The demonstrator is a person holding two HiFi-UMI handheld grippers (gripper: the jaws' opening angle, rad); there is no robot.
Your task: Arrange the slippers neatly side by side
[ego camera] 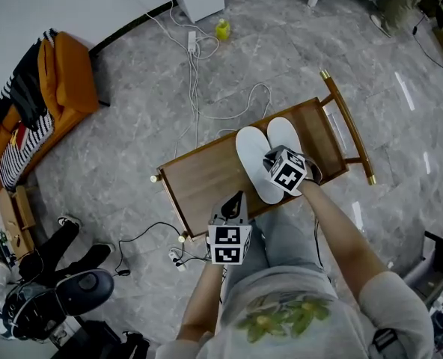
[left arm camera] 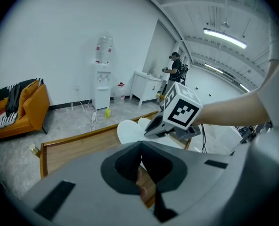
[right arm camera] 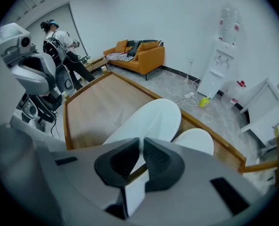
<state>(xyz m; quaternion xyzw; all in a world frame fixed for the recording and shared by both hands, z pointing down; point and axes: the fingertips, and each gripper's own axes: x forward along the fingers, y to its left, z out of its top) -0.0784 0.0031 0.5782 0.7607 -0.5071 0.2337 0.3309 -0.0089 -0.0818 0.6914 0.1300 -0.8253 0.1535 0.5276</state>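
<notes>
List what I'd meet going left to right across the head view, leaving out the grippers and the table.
In order: orange sofa → power strip → yellow bottle → left-hand slipper → right-hand slipper.

The left gripper (left arm camera: pixel 142 145) is hovering with its dark jaws closed together above a wooden table (left arm camera: pixel 73 147). Beyond it, the right gripper (left arm camera: pixel 151 130), carrying its marker cube, is reaching down onto two white slippers, the left slipper (left arm camera: pixel 128 132) lying just beside the right slipper (left arm camera: pixel 144 122). An orange sofa (left arm camera: pixel 33 109) and a water dispenser (left arm camera: pixel 103 81) are standing along the white wall.
</notes>
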